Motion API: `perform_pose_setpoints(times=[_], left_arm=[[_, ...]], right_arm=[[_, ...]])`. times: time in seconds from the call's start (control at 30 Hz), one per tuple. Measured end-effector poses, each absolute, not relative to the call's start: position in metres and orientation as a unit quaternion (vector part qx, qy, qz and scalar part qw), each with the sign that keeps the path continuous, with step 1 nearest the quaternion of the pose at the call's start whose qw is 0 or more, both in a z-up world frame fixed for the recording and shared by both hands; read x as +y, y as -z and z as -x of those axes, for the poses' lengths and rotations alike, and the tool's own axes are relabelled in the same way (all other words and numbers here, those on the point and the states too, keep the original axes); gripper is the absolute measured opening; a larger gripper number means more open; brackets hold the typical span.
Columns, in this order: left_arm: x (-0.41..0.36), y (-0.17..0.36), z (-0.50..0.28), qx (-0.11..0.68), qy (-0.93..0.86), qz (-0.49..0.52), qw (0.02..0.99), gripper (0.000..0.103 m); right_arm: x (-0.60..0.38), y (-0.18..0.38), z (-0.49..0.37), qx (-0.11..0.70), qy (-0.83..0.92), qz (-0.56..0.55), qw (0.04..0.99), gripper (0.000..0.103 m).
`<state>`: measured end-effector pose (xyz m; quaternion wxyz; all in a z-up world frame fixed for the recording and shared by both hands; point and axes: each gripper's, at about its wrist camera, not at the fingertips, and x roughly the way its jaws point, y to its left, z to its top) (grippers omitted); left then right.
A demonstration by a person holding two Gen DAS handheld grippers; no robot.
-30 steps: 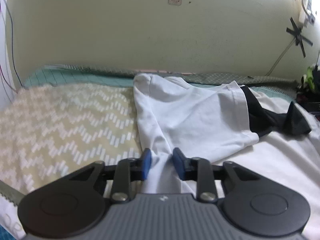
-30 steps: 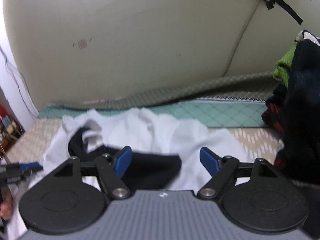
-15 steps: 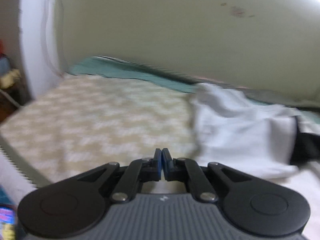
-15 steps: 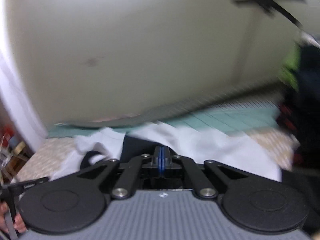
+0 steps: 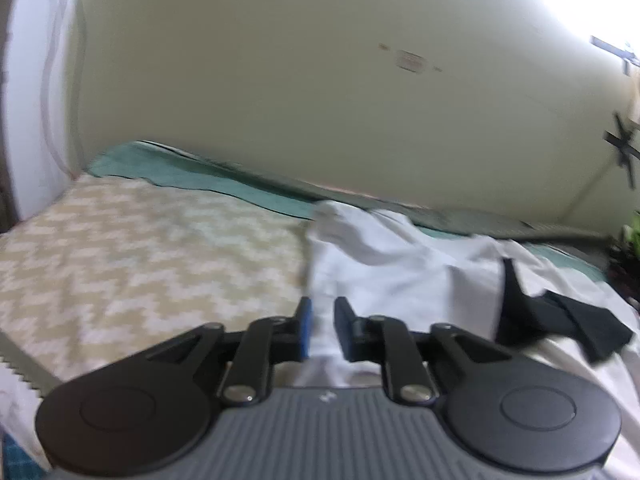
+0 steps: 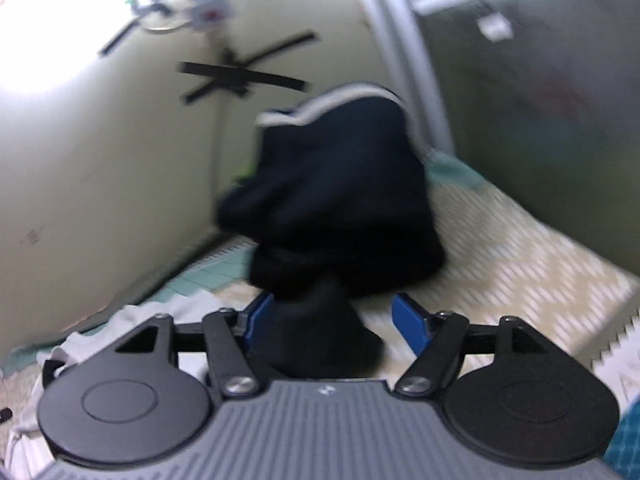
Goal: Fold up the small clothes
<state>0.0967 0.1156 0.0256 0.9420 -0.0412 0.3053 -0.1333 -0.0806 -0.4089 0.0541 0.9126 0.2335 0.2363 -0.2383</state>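
No legible text on anything here

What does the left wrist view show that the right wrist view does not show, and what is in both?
Only the left wrist view: the left gripper, its jaws opening over the white garment, with nothing clamped, and a small black cloth lying on that garment.

Only the right wrist view: the right gripper, jaws opening with a black piece between them, a dark clothes pile in the corner, and a grey pole.

Both: the zigzag bedspread, the pale wall, black tape.
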Motion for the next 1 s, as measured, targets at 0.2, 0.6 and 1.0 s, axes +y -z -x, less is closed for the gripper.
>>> perform_pose_setpoints(times=[0.2, 0.6, 1.0], left_arm=[[0.078, -0.038, -0.098, 0.323, 0.183, 0.007, 0.929, 0.027], [0.044, -0.004, -0.119, 0.351, 0.194, -0.041, 0.915, 0.030], [0.097, -0.031, -0.121, 0.305, 0.194, 0.069, 0.930, 0.040]], right_arm=[[-0.423, -0.020, 0.069, 0.279, 0.212, -0.256, 0.901, 0.048], [-0.379, -0.095, 0.042, 0.173, 0.246, -0.075, 0.951, 0.000], [-0.142, -0.123, -0.069, 0.159, -0.100, 0.206, 0.960, 0.018]])
